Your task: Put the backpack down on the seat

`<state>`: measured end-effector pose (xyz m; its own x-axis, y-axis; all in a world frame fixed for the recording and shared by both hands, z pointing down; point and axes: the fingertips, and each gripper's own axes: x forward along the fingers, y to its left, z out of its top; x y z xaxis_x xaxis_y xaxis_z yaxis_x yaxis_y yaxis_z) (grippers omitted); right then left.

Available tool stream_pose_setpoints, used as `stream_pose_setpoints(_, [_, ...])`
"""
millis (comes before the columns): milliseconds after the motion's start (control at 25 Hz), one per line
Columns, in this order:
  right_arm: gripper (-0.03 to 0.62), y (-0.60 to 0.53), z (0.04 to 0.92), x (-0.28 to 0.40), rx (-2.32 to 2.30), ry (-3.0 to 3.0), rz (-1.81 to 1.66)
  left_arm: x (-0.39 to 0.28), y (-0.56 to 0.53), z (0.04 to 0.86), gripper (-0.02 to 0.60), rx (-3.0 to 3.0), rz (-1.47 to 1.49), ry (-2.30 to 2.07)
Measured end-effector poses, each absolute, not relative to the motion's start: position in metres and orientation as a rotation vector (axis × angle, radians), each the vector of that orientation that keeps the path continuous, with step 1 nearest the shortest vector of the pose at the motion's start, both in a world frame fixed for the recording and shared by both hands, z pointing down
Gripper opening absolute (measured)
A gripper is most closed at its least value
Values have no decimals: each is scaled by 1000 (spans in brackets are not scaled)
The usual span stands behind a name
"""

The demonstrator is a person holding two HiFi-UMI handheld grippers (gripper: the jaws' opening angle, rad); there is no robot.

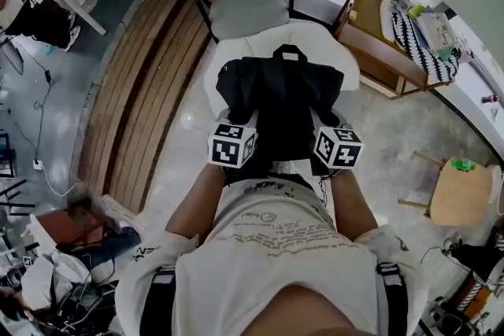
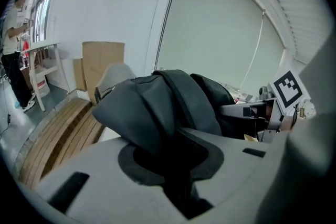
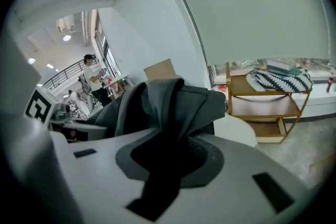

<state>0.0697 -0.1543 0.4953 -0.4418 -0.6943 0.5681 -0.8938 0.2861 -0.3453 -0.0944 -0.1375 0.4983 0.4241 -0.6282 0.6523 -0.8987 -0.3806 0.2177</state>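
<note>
The white seat (image 1: pixel 347 64) has the black backpack (image 1: pixel 279 94) over its middle; contact cannot be told. On the seat's near side, the left gripper (image 1: pixel 252 119) and right gripper (image 1: pixel 316 120) each have jaws pinched narrowly on backpack fabric.

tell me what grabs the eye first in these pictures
A black backpack fills the middle of the head view, over a white seat. The left hand-held gripper and the right hand-held gripper each pinch its fabric at the near edge, one on each side. Behind the seat stands a grey chair.
</note>
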Motion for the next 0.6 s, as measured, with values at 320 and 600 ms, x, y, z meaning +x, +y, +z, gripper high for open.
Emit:
stream_pose_setpoints(320, [91, -161, 557, 67, 1464, -2077, 1064, -99, -162, 559, 72, 2106, 755, -1109])
stream_pose_setpoints(600, [91, -160, 646, 78, 1500, -1869, 1248, -89, -178, 645, 72, 2056, 903, -917])
